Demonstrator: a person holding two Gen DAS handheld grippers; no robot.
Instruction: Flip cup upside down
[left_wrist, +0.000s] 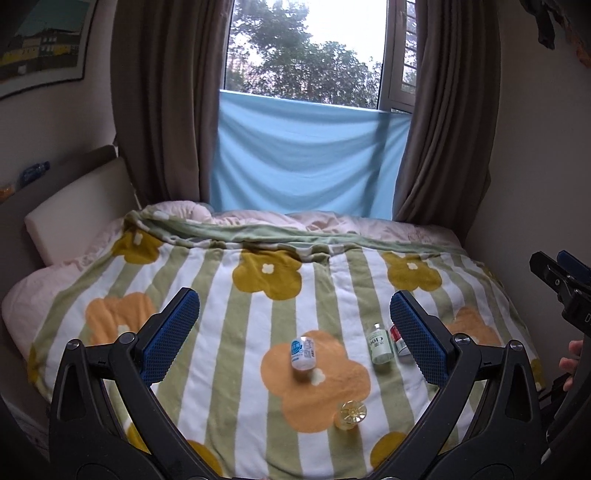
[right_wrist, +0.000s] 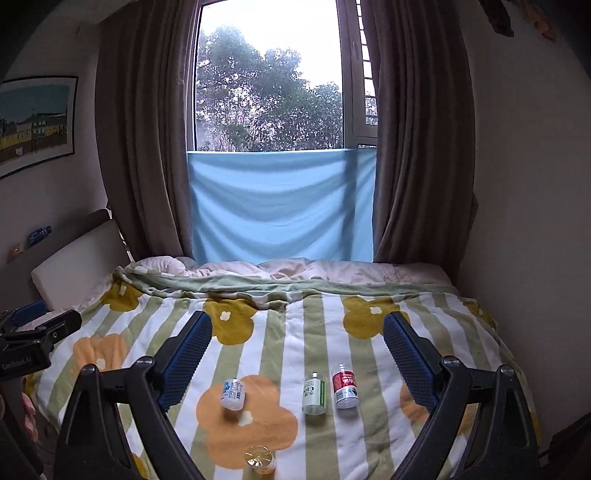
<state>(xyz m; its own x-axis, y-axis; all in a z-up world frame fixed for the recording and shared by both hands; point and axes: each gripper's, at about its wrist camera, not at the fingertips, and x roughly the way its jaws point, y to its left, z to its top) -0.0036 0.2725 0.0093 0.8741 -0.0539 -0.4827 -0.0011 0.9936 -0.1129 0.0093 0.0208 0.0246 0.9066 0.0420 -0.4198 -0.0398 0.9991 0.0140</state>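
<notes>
A small clear yellowish cup (left_wrist: 351, 414) stands on the flowered blanket near the bed's front edge; it also shows in the right wrist view (right_wrist: 260, 459). My left gripper (left_wrist: 295, 332) is open and empty, held above the bed behind the cup. My right gripper (right_wrist: 297, 356) is open and empty too, held above the bed. The right gripper shows at the right edge of the left wrist view (left_wrist: 561, 280). The left gripper shows at the left edge of the right wrist view (right_wrist: 33, 332).
Three small bottles stand on the blanket: a white and blue one (left_wrist: 303, 353) (right_wrist: 232, 394), a green-labelled one (left_wrist: 380, 347) (right_wrist: 314, 393) and a red-labelled one (left_wrist: 398, 339) (right_wrist: 345, 386). A wall (right_wrist: 524, 240) runs along the bed's right side, a headboard (right_wrist: 74, 258) along its left.
</notes>
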